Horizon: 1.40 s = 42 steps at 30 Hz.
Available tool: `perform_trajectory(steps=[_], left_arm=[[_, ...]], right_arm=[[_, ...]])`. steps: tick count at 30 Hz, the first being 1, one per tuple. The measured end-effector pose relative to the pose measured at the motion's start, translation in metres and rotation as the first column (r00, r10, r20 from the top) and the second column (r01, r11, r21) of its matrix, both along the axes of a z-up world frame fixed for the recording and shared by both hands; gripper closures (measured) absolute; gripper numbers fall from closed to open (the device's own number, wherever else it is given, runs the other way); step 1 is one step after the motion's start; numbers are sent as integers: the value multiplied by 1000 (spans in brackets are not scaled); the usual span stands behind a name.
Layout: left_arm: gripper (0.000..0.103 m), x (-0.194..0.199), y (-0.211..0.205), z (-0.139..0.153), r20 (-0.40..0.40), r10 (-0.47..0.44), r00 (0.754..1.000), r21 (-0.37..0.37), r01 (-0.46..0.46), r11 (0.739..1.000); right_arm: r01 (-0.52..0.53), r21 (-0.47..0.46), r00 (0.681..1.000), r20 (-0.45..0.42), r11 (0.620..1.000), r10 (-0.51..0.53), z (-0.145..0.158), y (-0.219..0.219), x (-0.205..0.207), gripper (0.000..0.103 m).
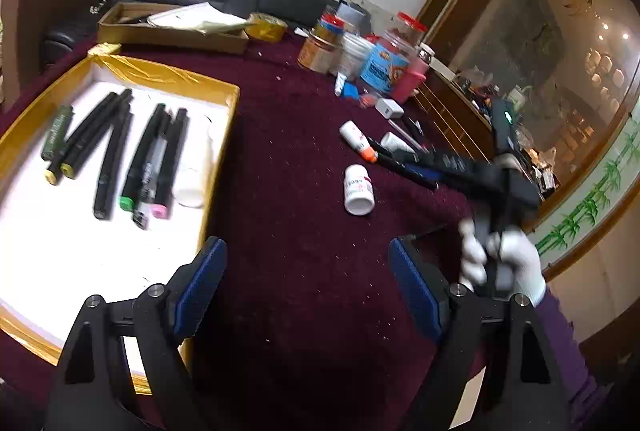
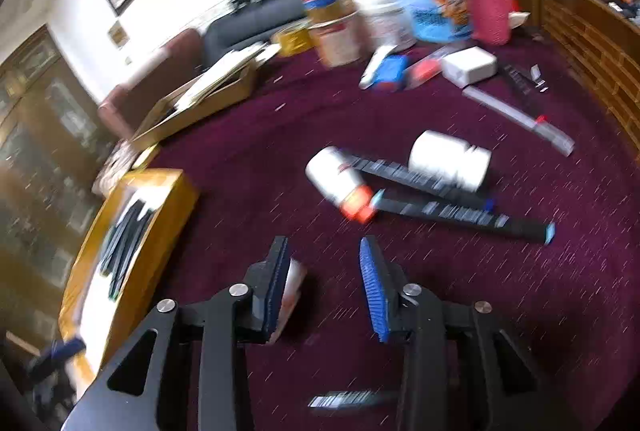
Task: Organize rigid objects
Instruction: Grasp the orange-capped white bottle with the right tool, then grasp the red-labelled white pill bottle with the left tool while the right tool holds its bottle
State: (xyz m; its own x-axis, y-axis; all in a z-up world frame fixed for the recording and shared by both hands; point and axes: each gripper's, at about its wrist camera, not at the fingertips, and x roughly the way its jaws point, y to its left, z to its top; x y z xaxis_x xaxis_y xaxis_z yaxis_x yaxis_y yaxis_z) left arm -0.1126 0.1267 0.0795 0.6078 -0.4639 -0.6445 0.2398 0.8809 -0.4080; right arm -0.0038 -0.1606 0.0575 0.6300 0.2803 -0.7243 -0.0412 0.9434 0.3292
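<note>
My left gripper (image 1: 308,271) hangs open and empty over the maroon cloth, just right of the gold-rimmed tray (image 1: 224,135). Several black markers (image 1: 116,151) and a white bottle (image 1: 196,171) lie in that tray. A small white bottle (image 1: 359,189) and an orange-capped one (image 1: 357,141) lie on the cloth ahead. My right gripper (image 2: 324,283) is low over the cloth, with a gap between its pads. A blurred white thing (image 2: 295,287) shows right beside the left pad, clear of the right pad. Beyond lie the orange-capped bottle (image 2: 340,183), a white bottle (image 2: 450,161) and two black markers (image 2: 460,215).
A white-gloved hand (image 1: 500,263) holds the other gripper at the right. Jars and tubs (image 1: 360,47) crowd the back, with a cardboard box (image 1: 168,31) to their left. A white charger (image 2: 470,65) and a clear pen (image 2: 516,119) lie near the wooden rail (image 2: 580,43).
</note>
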Motion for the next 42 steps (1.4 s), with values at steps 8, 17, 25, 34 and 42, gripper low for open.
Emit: perform_trajectory(steps=[8, 17, 25, 34, 42], left_arm=[[20, 0, -3, 1, -3, -1, 1000, 18, 1, 1000], [20, 5, -2, -6, -34, 13, 999, 21, -13, 1000], [20, 12, -11, -12, -59, -9, 998, 22, 11, 1000], [20, 39, -47, -5, -56, -62, 996, 69, 66, 995], [21, 92, -98, -20, -29, -72, 997, 193, 77, 978]], right_arm=[[-15, -99, 999, -42, 995, 11, -9, 24, 58, 70], [-33, -206, 995, -101, 978, 12, -24, 43, 81, 74], [-39, -75, 988, -155, 996, 27, -28, 18, 40, 80], [-5, 272, 996, -83, 962, 28, -56, -32, 6, 80], [12, 397, 996, -84, 918, 23, -66, -45, 5, 80]])
